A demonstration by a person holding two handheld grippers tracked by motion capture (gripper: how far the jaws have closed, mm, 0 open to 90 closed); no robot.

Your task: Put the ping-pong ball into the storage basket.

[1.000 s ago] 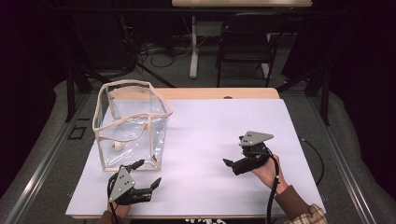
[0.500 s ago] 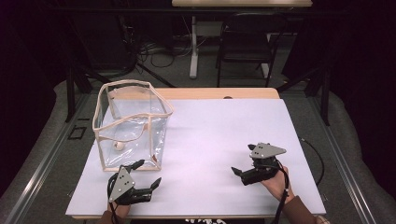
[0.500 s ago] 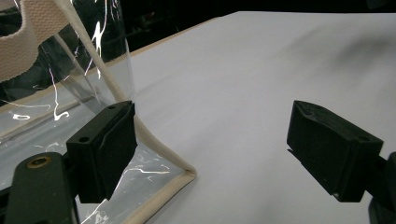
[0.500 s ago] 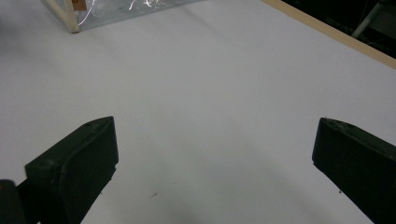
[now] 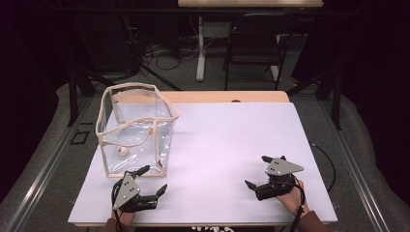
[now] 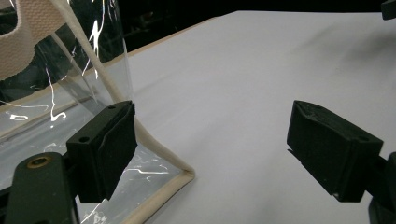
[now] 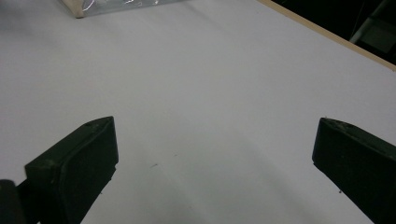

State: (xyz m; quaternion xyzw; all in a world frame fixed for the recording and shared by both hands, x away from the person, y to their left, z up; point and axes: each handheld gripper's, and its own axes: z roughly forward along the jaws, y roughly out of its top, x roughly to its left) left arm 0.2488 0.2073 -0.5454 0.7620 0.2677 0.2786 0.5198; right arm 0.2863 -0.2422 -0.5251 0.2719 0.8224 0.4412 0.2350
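Our left gripper spreads its fingers wide, empty, the clear bag just beside one; our right gripper gapes empty above the bench.

Table brightly lit, surroundings dark; glare streaks on clear bag; near jaws soft-focus.

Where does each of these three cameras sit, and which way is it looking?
High view: above the near table edge, looking forward and down at the clear bag, left gripper and right gripper.
Left gripper view: rides that gripper, jaws wide, facing the bag's corner.
Right gripper view: between open jaws, facing the white table.
All share the bag.
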